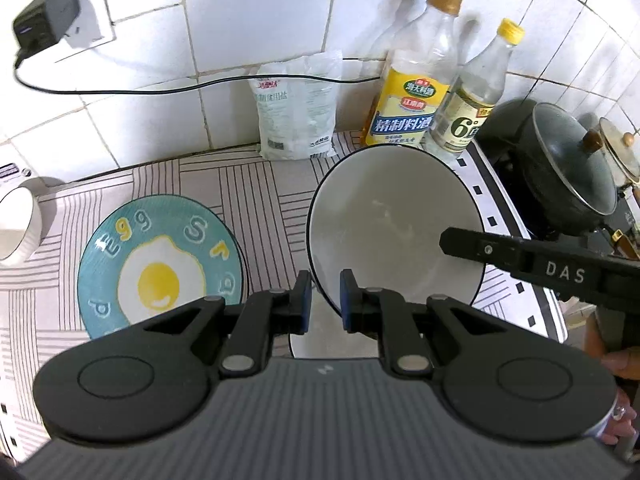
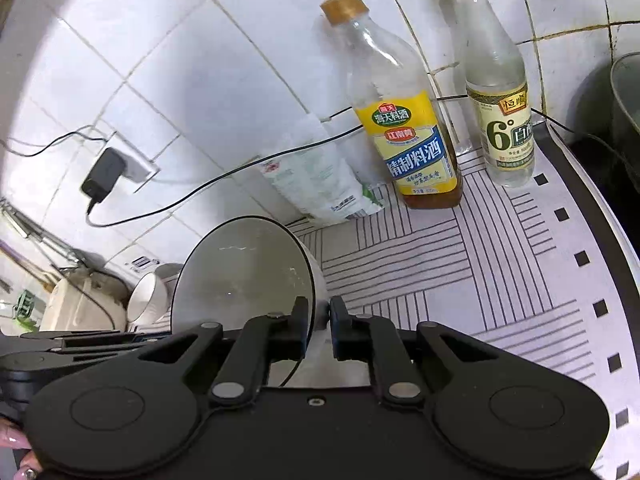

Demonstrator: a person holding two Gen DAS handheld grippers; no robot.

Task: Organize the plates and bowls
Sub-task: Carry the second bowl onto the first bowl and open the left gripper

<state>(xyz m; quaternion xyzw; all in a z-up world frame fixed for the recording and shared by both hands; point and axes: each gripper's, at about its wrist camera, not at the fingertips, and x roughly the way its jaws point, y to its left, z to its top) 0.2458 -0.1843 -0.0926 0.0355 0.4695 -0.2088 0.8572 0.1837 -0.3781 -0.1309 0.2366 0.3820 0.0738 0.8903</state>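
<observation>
Large white bowl (image 1: 384,224) with dark rim is held between both hand-held grippers, tilted, and appears clear of the striped table (image 1: 256,184); its opening faces up and toward the left wrist camera, no clear long axis since it's round. Left hand-held gripper (image 1: 325,300) is clamped narrow on the near rim, one pad inside, one outside. Right hand-held gripper (image 2: 319,322) is likewise pinched on the opposite rim, bowl wall between its pads. Egg-print teal plate (image 1: 160,264) lies flat on the table just left of the bowl. Small white bowl (image 1: 18,224) sits on its side at far left. Cooking wine bottle (image 1: 412,80) and vinegar bottle (image 1: 472,96) stand behind, against the tiled wall.
</observation>
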